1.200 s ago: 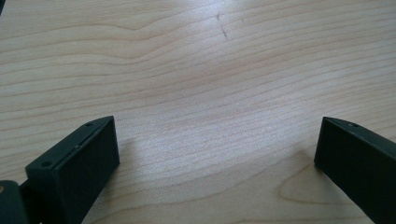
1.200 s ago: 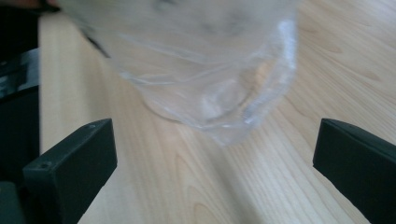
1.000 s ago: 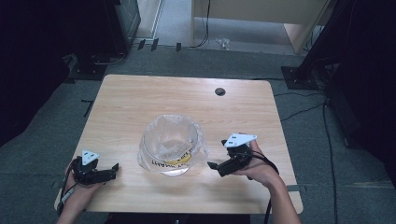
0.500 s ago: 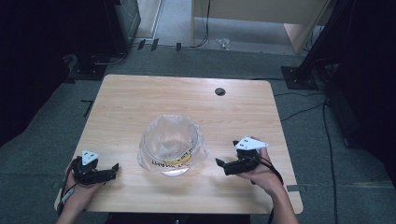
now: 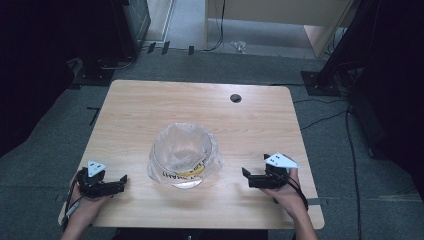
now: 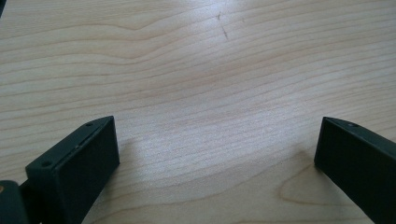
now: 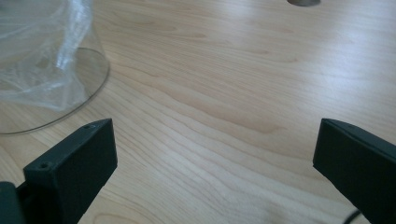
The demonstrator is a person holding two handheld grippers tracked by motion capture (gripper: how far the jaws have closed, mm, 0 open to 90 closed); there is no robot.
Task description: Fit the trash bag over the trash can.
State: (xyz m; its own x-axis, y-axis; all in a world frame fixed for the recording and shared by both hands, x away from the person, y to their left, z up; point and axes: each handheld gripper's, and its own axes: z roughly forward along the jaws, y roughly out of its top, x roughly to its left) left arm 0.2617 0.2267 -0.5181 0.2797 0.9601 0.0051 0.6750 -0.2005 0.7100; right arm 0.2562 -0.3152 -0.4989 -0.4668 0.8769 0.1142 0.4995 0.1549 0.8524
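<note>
Over the last second the right hand-held gripper [image 5: 246, 176] has drawn back from the glass bowl [image 5: 184, 159] and now rests well to the bowl's right on the tabletop [image 5: 150, 105]; the left hand-held gripper [image 5: 121, 181] has stayed where it was, well to the bowl's left. Both have their jaws spread wide with nothing between them. The bowl stands near the front middle of the tabletop, lined with a clear plastic bag [image 7: 37, 51] whose edge drapes over the rim; something yellow lies at the bottom. I judge the lining work finished, or nearly so: neither hand-held gripper touches the bowl, and little seems left.
</note>
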